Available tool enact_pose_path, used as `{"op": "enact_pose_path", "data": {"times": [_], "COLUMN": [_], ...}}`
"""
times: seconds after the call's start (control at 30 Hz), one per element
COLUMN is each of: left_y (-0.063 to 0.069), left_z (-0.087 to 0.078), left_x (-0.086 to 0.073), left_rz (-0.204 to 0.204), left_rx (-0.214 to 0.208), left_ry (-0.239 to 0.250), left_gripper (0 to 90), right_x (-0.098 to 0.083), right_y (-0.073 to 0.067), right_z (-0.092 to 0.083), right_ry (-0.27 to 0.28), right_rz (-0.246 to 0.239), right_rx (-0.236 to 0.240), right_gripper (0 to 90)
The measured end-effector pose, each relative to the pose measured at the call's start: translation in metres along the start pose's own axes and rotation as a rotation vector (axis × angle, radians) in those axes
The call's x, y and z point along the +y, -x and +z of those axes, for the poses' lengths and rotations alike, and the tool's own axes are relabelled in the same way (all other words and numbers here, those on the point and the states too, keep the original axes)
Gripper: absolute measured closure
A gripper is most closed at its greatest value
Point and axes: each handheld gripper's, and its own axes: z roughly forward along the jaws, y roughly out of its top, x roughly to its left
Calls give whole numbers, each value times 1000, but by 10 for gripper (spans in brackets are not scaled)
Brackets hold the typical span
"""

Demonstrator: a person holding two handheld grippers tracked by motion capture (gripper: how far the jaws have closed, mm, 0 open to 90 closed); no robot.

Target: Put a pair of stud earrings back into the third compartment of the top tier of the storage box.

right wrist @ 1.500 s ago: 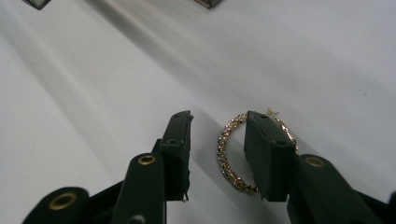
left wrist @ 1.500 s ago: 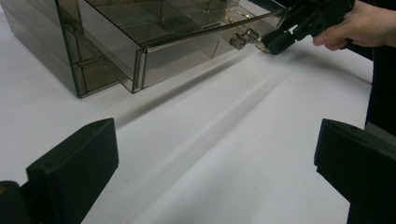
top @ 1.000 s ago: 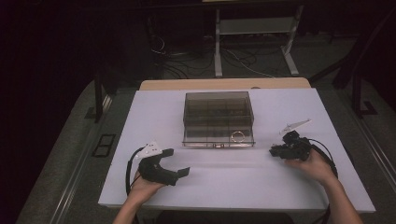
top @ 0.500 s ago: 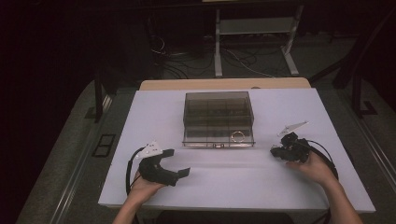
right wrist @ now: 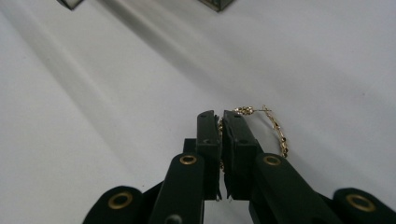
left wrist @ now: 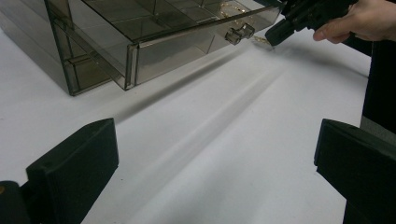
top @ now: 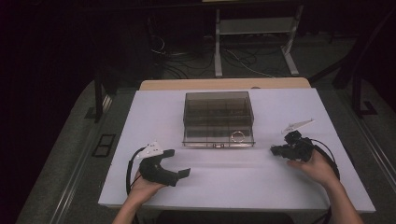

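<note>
White table (top: 224,186), open smoked clear drawer box (top: 218,112), grey floor (top: 60,154), cables (top: 187,60)

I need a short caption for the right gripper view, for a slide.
Right hand-held gripper shut on a gold hoop earring lying on the white table.

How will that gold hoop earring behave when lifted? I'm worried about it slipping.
Probably very light: the gold hoop earring is thin wire. It likely keeps its ring shape. The right gripper pinches only a narrow edge, so it may pivot or slip out.

Two hand-held black claws, bare forearms.
Left claw (top: 180,163): grey three-cornered top plate, looping black cable. Right claw (right wrist: 221,122): brass-ringed screws along black jaws, same plate and cable.
</note>
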Motion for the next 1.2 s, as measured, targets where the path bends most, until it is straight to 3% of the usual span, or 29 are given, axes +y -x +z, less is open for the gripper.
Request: {"op": "enact_pose_path", "data": {"times": [0.47,1.2], "left_y": [0,0], "left_z": [1,3], "left_x": [0,0], "left_rz": [3,5], "left_rx": [-2,-12], "left_ry": [-7,-11], "left_gripper": [0,0], "right_x": [5,21], "right_y": [-1,-11], "right_z": [-20,-42], "right_ry": [104,219], "right_rz": [28,9], "right_rx": [34,85], "right_gripper": [847,846]}}
